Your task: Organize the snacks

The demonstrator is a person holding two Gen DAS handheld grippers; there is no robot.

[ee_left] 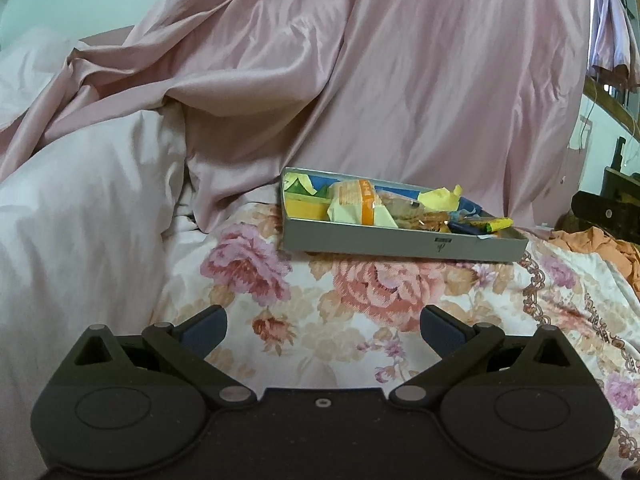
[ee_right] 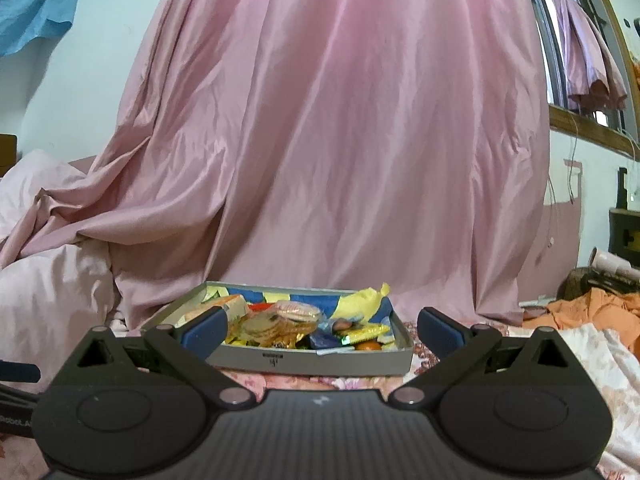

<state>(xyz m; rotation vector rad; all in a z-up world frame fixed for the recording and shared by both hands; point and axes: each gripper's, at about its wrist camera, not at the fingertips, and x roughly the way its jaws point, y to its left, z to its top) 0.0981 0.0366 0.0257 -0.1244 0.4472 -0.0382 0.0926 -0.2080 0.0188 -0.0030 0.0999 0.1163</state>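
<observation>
Pink satin drapery (ee_right: 340, 140) hangs behind a bed spread with a floral quilt (ee_left: 360, 300), with a pale duvet (ee_left: 80, 220) heaped to the left and orange cloth (ee_right: 592, 312) bunched to the right. On the quilt sits a shallow grey tray (ee_left: 400, 245), already crowded with snacks (ee_right: 288, 320): wrapped biscuits, yellow packets and a small orange piece. Gathering them in one walled tray probably stops them sliding across soft bedding. The left tool (ee_left: 323, 330) hangs back above the quilt, spread wide and empty. The right tool (ee_right: 322, 330) is near the tray's front wall, also wide open and holding nothing.
</observation>
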